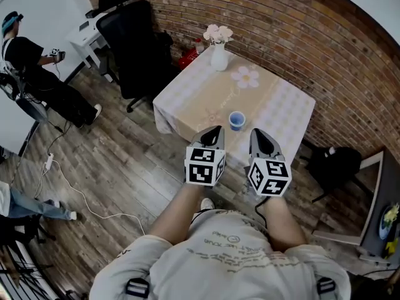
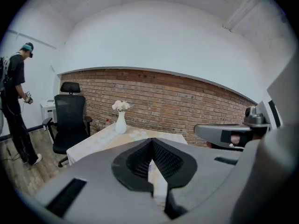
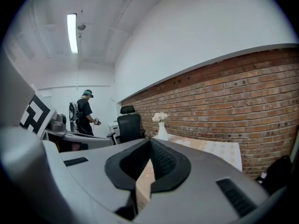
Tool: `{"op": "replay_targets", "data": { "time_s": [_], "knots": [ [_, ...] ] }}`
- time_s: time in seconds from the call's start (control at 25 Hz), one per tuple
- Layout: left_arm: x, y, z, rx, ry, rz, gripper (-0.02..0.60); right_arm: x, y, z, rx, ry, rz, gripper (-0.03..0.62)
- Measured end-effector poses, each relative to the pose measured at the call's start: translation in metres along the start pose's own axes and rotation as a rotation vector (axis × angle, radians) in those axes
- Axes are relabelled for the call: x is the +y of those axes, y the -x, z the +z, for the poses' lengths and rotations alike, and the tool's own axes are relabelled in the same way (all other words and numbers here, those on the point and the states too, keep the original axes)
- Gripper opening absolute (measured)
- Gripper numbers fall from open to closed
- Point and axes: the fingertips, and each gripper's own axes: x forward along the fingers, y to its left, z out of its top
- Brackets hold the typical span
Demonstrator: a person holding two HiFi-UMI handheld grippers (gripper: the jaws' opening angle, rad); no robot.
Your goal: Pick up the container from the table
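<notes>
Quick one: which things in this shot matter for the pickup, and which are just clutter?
For the job: blue cup; table it stands on; left tongs and right tongs, both shut and empty.

Lying about: vase of flowers; flower-shaped mat; office chair; black bag; person by the wall.

I see a white vase (image 1: 219, 56) of pale flowers standing upright at the far corner of a light checked tablecloth (image 1: 181, 99). A flower-shaped mat (image 1: 245, 76) lies just beside the vase. A brick wall (image 1: 294, 36) runs behind. A black office chair (image 1: 134, 45) stands at the cloth's left, near a small white cabinet (image 1: 87, 35). A red object (image 1: 187, 58) sits between chair and wall; I cannot identify it. On the wooden floor (image 1: 131, 167), a white cable (image 1: 81, 199) trails at left and a black bag (image 1: 334, 164) sits at right. A person (image 1: 34, 67) in black stands far left, well apart.
</notes>
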Motion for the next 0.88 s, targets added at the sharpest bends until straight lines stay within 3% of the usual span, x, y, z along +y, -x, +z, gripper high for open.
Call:
{"op": "replay_targets", "data": {
  "time_s": [0.24,0.52,0.88],
  "knots": [
    [0.029,-0.031,0.007,0.023,-0.005,-0.040,0.002,0.003,-0.040,0.004,0.015,-0.002,-0.031,0.002],
    [0.030,-0.054,-0.008,0.066,-0.023,-0.090,0.003,-0.010,-0.048,-0.009,0.053,-0.018,-0.072,0.002],
    [0.024,-0.096,-0.029,0.104,-0.043,-0.066,0.003,-0.046,-0.064,-0.025,0.108,-0.023,-0.063,0.002]
  ]
}}
